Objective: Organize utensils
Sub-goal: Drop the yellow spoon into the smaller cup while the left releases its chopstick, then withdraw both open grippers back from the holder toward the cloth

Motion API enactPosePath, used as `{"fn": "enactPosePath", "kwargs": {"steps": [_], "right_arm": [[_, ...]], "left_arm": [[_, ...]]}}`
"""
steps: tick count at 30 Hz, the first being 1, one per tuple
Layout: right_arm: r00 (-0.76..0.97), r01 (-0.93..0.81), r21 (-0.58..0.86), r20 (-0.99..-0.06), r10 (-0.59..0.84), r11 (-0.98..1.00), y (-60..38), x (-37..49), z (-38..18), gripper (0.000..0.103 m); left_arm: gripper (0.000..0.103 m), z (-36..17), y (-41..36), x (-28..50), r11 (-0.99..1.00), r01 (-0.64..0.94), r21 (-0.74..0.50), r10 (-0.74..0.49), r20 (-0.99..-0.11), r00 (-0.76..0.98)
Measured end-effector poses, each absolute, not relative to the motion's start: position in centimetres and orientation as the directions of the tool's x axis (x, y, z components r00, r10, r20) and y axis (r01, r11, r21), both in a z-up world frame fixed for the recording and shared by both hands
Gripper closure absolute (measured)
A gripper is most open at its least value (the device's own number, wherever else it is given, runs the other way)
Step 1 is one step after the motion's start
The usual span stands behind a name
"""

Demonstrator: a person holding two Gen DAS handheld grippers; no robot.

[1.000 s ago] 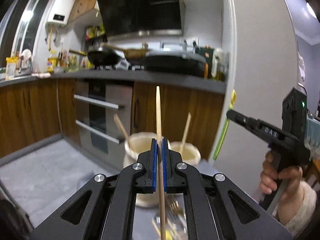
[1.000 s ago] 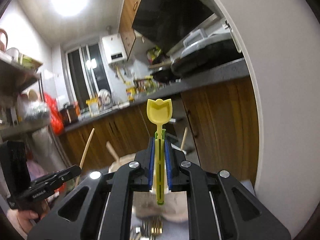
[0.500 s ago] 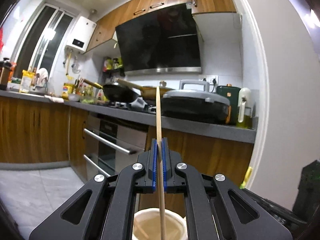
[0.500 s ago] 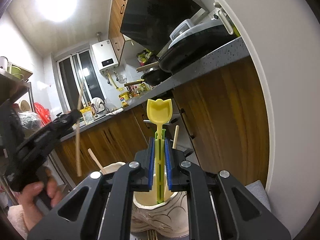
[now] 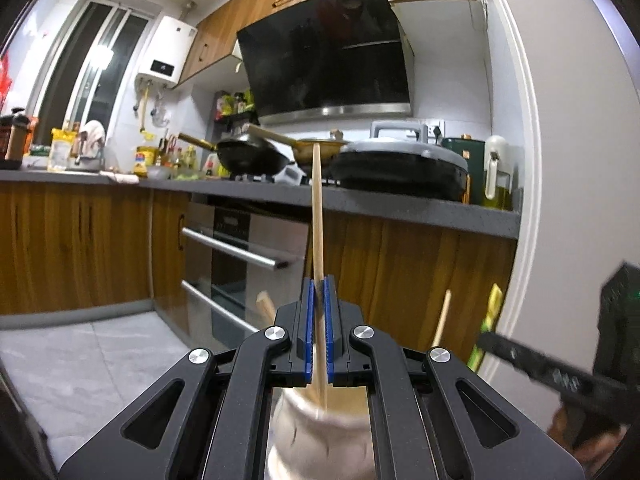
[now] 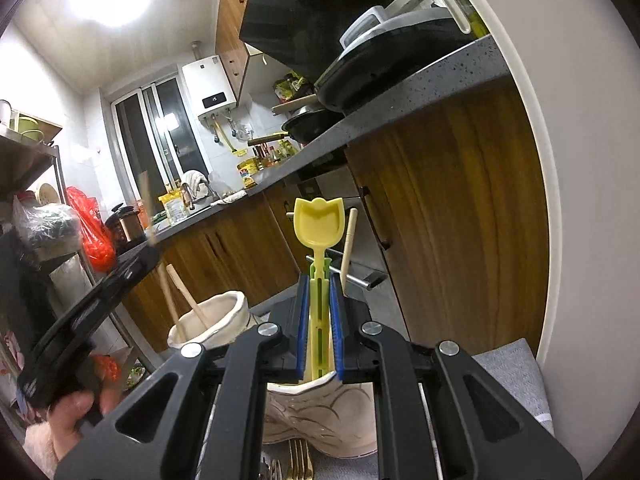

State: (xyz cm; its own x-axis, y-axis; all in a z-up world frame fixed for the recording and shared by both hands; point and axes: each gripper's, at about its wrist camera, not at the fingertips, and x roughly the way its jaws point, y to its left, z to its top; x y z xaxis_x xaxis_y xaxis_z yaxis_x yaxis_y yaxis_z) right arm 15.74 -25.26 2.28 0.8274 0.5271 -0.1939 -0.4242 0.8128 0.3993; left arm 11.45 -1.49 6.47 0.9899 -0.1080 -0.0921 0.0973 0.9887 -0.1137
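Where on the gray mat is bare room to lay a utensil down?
Bare: the gray mat right of the nearer cream holder, up to the white wall. Crowded: forks lie in front of that holder.

We hold our left gripper [image 5: 317, 334] level, jaws nearly closed. Our right gripper [image 6: 320, 326] tilts upward, jaws slightly parted, while our left hand [image 6: 70, 416] grips its handle.

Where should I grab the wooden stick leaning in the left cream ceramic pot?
Pinch the wooden stick on its bare upper end, coming from above; it leans left out of the cream ceramic pot, whose rim hides the lower part.
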Motion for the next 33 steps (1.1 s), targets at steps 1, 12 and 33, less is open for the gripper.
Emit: {"fn": "enactPosePath", "kwargs": {"steps": [1,12,33], "right_arm": [[0.827,-0.423,0.399,-0.196,0.526,0.814,-25.2,15.9,2.3,0.093],[0.827,-0.392,0.357,-0.266,0.495,0.848,-24.2,16.1,1.6,0.093],[0.843,-0.370,0.347,-0.265,0.469,0.862,-24.5,16.0,1.7,0.023]], "left_arm": [[0.098,6.1,-1.4,11.0,0.988,0.098,-0.117,-0.110,-0.108,0.988],[0.097,3.4,-1.2,10.4,0.985,0.111,-0.134,-0.139,-0.220,0.966],[0.017,3.3,-0.2,7.7,0.991,0.060,-0.121,-0.084,-0.206,0.975]]}}
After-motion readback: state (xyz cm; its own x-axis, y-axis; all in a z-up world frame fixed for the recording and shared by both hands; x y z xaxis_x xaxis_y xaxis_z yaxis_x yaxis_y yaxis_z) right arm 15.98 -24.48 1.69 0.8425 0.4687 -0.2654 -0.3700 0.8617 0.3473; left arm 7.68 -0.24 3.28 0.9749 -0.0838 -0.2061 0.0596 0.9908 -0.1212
